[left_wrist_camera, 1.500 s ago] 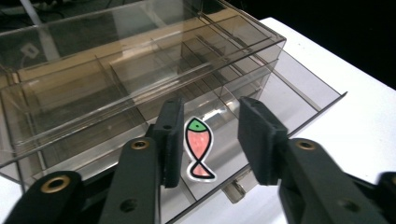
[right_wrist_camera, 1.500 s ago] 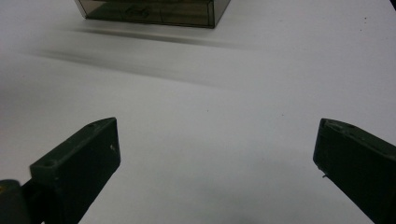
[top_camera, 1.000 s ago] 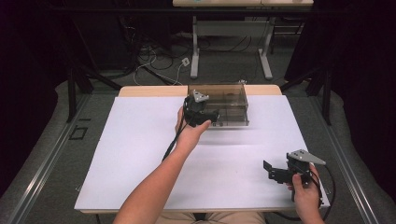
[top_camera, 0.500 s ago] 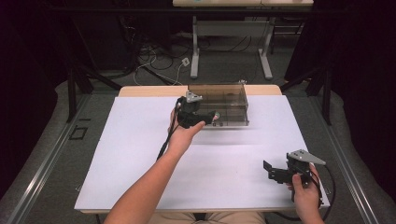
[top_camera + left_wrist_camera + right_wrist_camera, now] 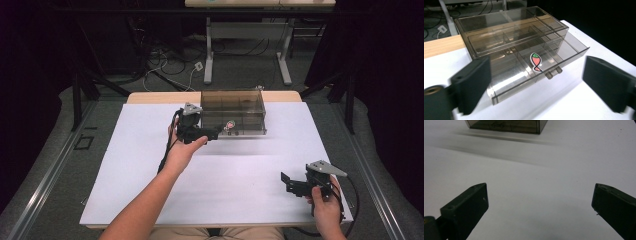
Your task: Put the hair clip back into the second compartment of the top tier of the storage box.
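Smoky transparent plastic, the small box of drawers (image 5: 232, 112) sits at the far middle of the white-covered table (image 5: 125, 190), its lower drawer (image 5: 541, 67) pulled out toward the person. From above, the left gripper (image 5: 212, 134) is held just in front of the box's left end, near the drawer but apart from it. The left gripper view adds what the high view blurs: the drawer's divided compartments, two small knobs (image 5: 553, 73) on its front, and a red-and-green fish-shaped piece (image 5: 536, 62) lying in a middle compartment. Its jaws stand wide apart, holding nothing. The right gripper (image 5: 289, 183) hovers near the table's near right corner, well apart from the box; its own view shows jaws spread over bare white surface.
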Action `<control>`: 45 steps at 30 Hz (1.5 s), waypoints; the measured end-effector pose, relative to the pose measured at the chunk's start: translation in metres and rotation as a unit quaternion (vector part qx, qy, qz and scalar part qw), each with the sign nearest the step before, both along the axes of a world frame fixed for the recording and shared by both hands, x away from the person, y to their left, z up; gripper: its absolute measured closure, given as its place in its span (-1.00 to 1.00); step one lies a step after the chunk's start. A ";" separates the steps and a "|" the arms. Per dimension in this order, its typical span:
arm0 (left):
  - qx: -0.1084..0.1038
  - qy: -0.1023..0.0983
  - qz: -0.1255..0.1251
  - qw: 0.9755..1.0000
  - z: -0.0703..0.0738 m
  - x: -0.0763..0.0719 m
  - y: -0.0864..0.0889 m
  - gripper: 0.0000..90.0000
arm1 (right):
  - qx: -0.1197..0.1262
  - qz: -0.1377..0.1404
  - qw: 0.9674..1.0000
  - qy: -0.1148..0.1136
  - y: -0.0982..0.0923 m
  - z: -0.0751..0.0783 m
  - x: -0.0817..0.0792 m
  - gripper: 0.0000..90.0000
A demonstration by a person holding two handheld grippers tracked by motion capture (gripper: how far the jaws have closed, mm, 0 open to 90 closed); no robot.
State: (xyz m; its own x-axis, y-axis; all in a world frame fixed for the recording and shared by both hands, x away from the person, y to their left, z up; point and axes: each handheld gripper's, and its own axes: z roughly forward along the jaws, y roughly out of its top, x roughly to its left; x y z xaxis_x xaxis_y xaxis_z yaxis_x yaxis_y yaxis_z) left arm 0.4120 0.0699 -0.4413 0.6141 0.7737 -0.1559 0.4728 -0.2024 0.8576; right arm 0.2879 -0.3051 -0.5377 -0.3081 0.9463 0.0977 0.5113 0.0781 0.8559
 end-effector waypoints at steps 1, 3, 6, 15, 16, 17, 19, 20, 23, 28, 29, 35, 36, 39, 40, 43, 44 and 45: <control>-0.002 0.003 -0.001 1.000 0.000 -0.002 0.002 -0.95 | -0.001 0.000 1.000 -0.002 0.000 0.000 0.000 -0.99; -0.002 0.003 -0.006 1.000 0.000 -0.005 0.006 -0.99 | 0.001 -0.001 1.000 0.004 0.001 0.000 0.000 -0.99; 0.003 -0.006 -0.009 1.000 0.001 -0.012 0.012 -0.99 | -0.002 0.002 1.000 0.000 0.000 0.000 0.000 -0.99; -0.005 -0.022 -0.019 1.000 0.001 -0.031 0.043 -0.99 | -0.001 -0.006 1.000 -0.003 0.000 -0.001 0.000 -0.99; -0.008 -0.021 -0.017 1.000 0.000 -0.034 0.047 -0.99 | -0.001 -0.006 1.000 -0.003 0.000 -0.001 0.000 -0.99; -0.011 -0.020 -0.015 1.000 -0.001 -0.036 0.051 -0.99 | -0.001 -0.006 1.000 -0.003 0.000 0.000 0.000 -0.99; -0.010 -0.021 -0.010 1.000 -0.003 -0.041 0.058 -0.99 | 0.003 -0.006 1.000 0.002 0.000 0.000 -0.001 -0.99; -0.011 -0.021 -0.008 1.000 -0.004 -0.043 0.063 -0.99 | 0.003 -0.006 1.000 0.002 0.001 0.000 -0.001 -0.99; -0.015 -0.023 -0.002 1.000 -0.008 -0.049 0.076 -0.99 | 0.001 -0.003 1.000 0.000 0.000 0.000 0.000 -0.99; -0.023 -0.024 0.013 0.999 -0.017 -0.059 0.098 -0.99 | 0.002 -0.006 1.000 0.000 0.000 0.000 0.000 -0.99; -0.024 -0.023 0.016 0.999 -0.020 -0.061 0.101 -0.99 | 0.003 -0.010 1.000 -0.005 0.001 -0.001 0.000 -0.99; -0.026 -0.018 0.034 0.999 -0.032 -0.075 0.122 -0.98 | -0.004 -0.004 1.000 0.000 -0.001 0.000 0.000 -0.99; -0.029 -0.015 0.038 0.999 -0.034 -0.078 0.124 -0.98 | -0.006 -0.003 1.000 0.002 -0.001 0.000 0.000 -0.99; -0.029 -0.014 0.047 0.998 -0.039 -0.084 0.134 -0.98 | -0.005 -0.004 1.000 0.001 -0.001 0.000 0.000 -0.99; -0.030 -0.013 0.049 0.998 -0.041 -0.086 0.137 -0.98 | 0.001 -0.007 1.000 -0.003 0.000 -0.001 0.000 -0.99; -0.028 -0.011 0.058 0.998 -0.045 -0.092 0.144 -0.97 | 0.002 -0.006 1.000 0.001 0.001 -0.001 0.000 -0.99; -0.027 -0.010 0.061 0.998 -0.046 -0.093 0.147 -0.97 | -0.004 -0.004 1.000 0.004 0.000 0.000 -0.001 -0.99; -0.027 -0.009 0.064 0.998 -0.048 -0.095 0.149 -0.97 | -0.005 -0.003 1.000 0.004 0.000 0.000 -0.001 -0.99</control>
State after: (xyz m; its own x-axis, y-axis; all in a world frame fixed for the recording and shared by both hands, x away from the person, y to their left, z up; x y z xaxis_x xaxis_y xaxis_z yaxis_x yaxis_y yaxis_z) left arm 0.3173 0.2192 -0.4891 0.5145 0.8363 -0.1897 0.4764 -0.0948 0.8741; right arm 0.2872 -0.3052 -0.5377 -0.3018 0.9491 0.0902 0.5182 0.0839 0.8512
